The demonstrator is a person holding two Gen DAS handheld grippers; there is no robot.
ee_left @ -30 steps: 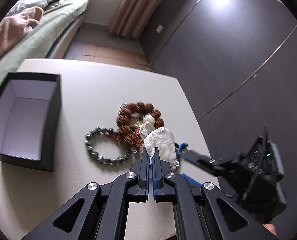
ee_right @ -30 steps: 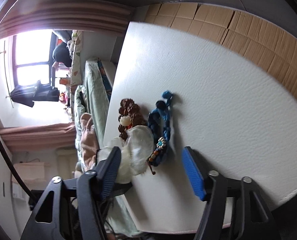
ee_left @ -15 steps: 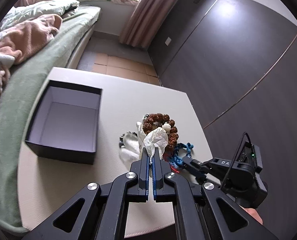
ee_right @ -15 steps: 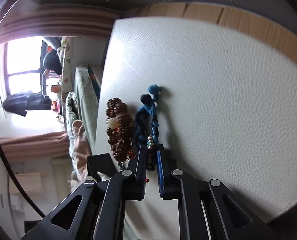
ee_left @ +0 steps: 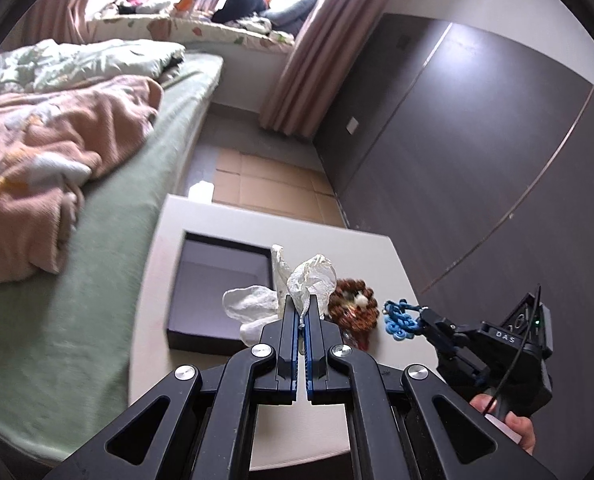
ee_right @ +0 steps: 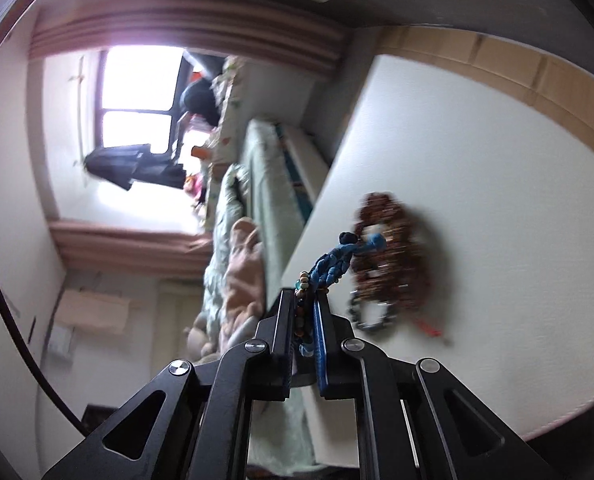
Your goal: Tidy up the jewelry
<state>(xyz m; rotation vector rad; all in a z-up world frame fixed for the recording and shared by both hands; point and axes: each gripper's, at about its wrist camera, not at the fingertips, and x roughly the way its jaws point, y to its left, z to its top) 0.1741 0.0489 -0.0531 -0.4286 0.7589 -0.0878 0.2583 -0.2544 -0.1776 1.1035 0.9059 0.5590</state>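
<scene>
Two claws each carry something above the white tabletop [ee_left: 381,248]: the left claw [ee_left: 305,312] is clenched on a crumpled white sheer pouch [ee_left: 311,280], mouth upward, while the right claw [ee_right: 305,304] grips a blue braided cord bracelet [ee_right: 333,266], probably to drop inside.

both grippers, left [ee_left: 304,312] and right [ee_right: 305,300], have jaws clamped, right one tilted sideways.

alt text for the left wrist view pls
The left gripper is shut on a crumpled white translucent pouch above a white table. An open dark box sits behind it; the right gripper holds a blue braided cord bracelet beside a brown bead bracelet.
</scene>
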